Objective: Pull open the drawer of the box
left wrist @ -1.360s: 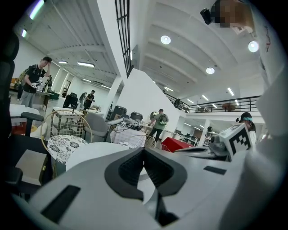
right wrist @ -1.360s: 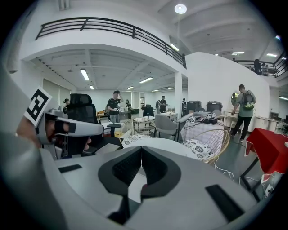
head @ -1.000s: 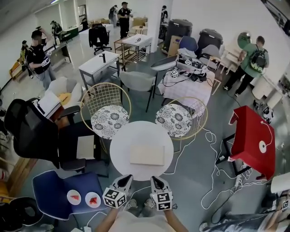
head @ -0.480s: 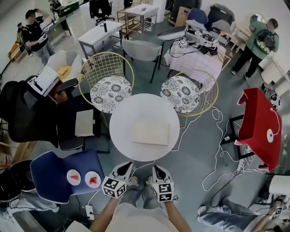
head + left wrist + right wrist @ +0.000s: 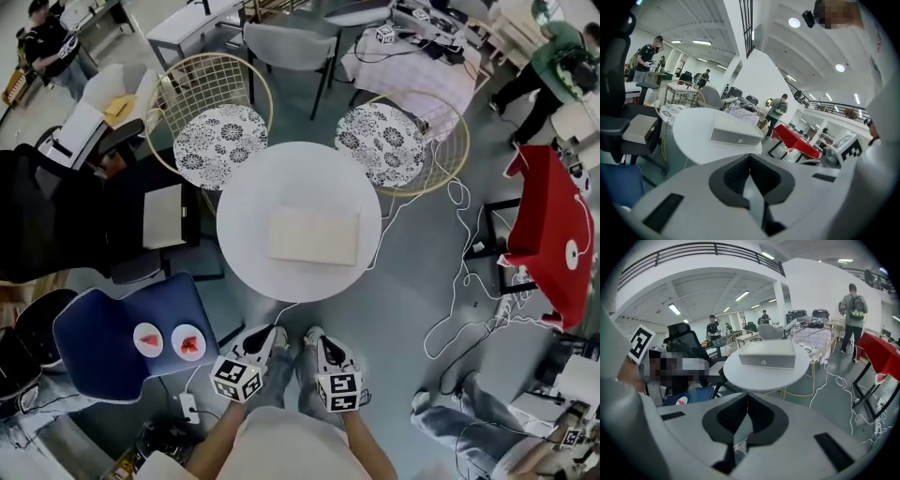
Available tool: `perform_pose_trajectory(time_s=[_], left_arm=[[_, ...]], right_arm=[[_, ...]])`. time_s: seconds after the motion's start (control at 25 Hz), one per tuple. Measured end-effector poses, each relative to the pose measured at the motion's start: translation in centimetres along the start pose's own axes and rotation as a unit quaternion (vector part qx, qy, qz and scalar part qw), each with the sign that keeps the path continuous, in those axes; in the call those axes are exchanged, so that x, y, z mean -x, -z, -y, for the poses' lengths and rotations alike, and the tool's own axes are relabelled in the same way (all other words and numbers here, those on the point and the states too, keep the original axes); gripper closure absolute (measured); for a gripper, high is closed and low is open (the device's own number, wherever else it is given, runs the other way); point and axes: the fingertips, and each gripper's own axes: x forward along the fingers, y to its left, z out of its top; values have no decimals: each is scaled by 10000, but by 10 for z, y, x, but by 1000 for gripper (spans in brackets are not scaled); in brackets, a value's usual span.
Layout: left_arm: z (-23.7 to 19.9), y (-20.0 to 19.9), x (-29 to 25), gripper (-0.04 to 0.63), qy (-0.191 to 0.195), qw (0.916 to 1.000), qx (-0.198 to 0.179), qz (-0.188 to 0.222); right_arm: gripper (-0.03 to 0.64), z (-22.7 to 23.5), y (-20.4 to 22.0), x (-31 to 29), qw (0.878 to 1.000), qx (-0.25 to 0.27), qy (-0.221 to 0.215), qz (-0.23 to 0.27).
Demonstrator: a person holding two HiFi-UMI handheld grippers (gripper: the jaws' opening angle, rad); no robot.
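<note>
Jaws of the left gripper (image 5: 270, 336) and the right gripper (image 5: 316, 337) are both pressed together with nothing between them, as each gripper view shows. Both grippers hang side by side just off the near edge of the round white desk (image 5: 253, 187), above the person's shoes, well apart from the box.

At the middle of the desk lies the box (image 5: 313, 235), flat, rectangular and pale cream. Its drawer (image 5: 763, 363) is shut, and the light grey front with a small round knob faces the grippers. Only bare, smooth desk top lies between that front and the near edge.

Beyond the desk stand two gold wire chairs (image 5: 220, 145) with black-and-white flowered cushions. Left of the desk is a padded blue chair (image 5: 112, 333) bearing two small white plates (image 5: 148, 338), with a black office chair (image 5: 47, 216) farther back. Right of the desk, white cables (image 5: 469, 281) loop over the grey floor toward a red stand (image 5: 548, 239).
</note>
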Motion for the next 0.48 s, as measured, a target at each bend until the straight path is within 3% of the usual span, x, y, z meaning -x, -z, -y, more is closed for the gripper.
perform_pose_trajectory(time_s=[0.24, 0.48], left_arm=[[-3, 36, 2, 583, -8, 9996, 185, -198], [-2, 48, 4, 583, 27, 9994, 221, -280]], right_arm=[[600, -9, 43, -4, 9994, -150, -44, -300], [601, -13, 57, -5, 9990, -198, -73, -393]])
